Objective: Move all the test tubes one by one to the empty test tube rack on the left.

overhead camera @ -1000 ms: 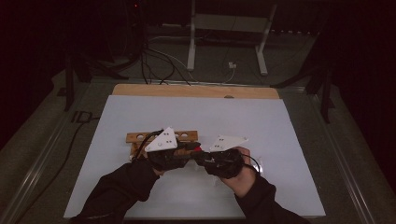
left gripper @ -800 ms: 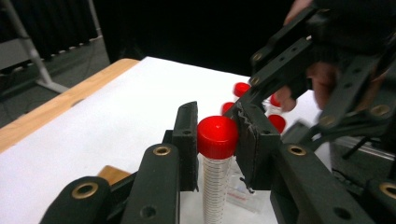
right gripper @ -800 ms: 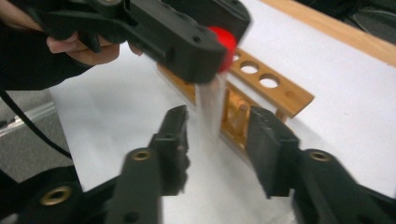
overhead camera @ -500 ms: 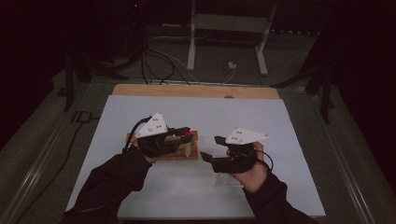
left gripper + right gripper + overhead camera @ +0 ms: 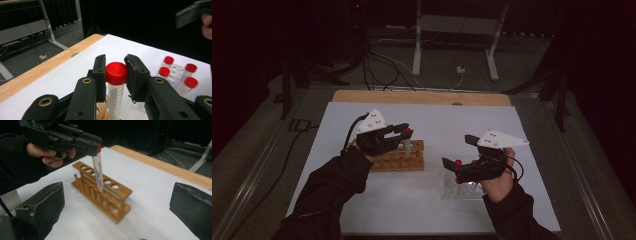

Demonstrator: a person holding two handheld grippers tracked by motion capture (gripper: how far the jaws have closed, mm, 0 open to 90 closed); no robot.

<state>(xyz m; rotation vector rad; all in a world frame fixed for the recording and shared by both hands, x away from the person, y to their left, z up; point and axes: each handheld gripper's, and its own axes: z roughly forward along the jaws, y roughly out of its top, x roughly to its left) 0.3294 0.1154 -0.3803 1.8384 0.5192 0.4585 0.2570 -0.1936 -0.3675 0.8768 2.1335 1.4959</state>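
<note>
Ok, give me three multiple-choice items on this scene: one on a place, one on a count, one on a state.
1. Where is the tip of the red-capped tube?
A. above the wooden rack
B. lying flat on the white sheet
C. inside the clear rack

2. How many red caps stand in the clear rack in the left gripper view?
A. two
B. four
C. six

3. How do the right gripper jaws stand?
A. shut on a tube
B. shut on nothing
C. wide open

A: the right gripper view shows the tube hanging from the left gripper over the rack's holes.
B: four red caps show there.
C: the jaws have just been opening and stand far apart, nothing between them.
</note>
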